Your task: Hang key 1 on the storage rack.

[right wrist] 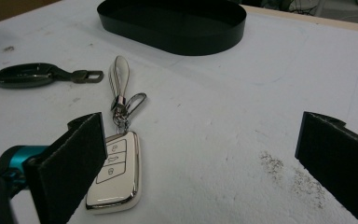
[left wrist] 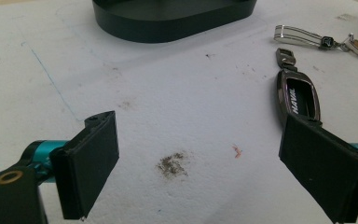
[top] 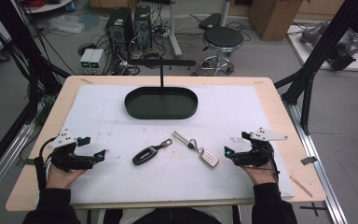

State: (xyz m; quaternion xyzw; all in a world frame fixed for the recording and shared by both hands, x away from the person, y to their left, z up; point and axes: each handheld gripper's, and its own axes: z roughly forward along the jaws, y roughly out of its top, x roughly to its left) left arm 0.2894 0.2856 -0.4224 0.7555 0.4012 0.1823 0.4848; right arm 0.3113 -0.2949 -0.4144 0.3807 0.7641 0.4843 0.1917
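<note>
The left gripper point(top: 92, 148) is resting low at the near left of the table, held in the person's left hand point(top: 61, 173), and its 2 black jaws are standing wide apart with nothing between them. In the left gripper view those jaws are framing bare, smudged white sheet point(left wrist: 182, 116), and the dark key fob point(left wrist: 298, 98) is lying just beyond the jaw on that view's right side, its clip end pointing away toward the tray.

The right gripper point(top: 235, 143) is sitting at the near right, gripped by the right hand point(top: 260, 173), and its jaws are likewise spread open and holding nothing. In the right gripper view the white key fob point(right wrist: 115, 170) is lying flat just beside the jaw on that view's left side, partly hidden behind it, with its pale strap point(right wrist: 120, 74) and metal ring stretching away from it.

Between the 2 grippers, the dark key fob point(top: 147, 154) and the white key fob point(top: 209, 158) are lying near each other on the white sheet point(top: 121, 116), apart and not touching. Farther back, at the middle of the sheet, a black oval tray point(top: 140, 108) is sitting with a thin upright post and crossbar point(top: 162, 62) rising from its far edge. The sheet is covering most of a pale wooden table point(top: 270, 93). Beyond the table, a round black stool point(top: 222, 38) is standing on the floor among cables and computer towers point(top: 120, 23).
</note>
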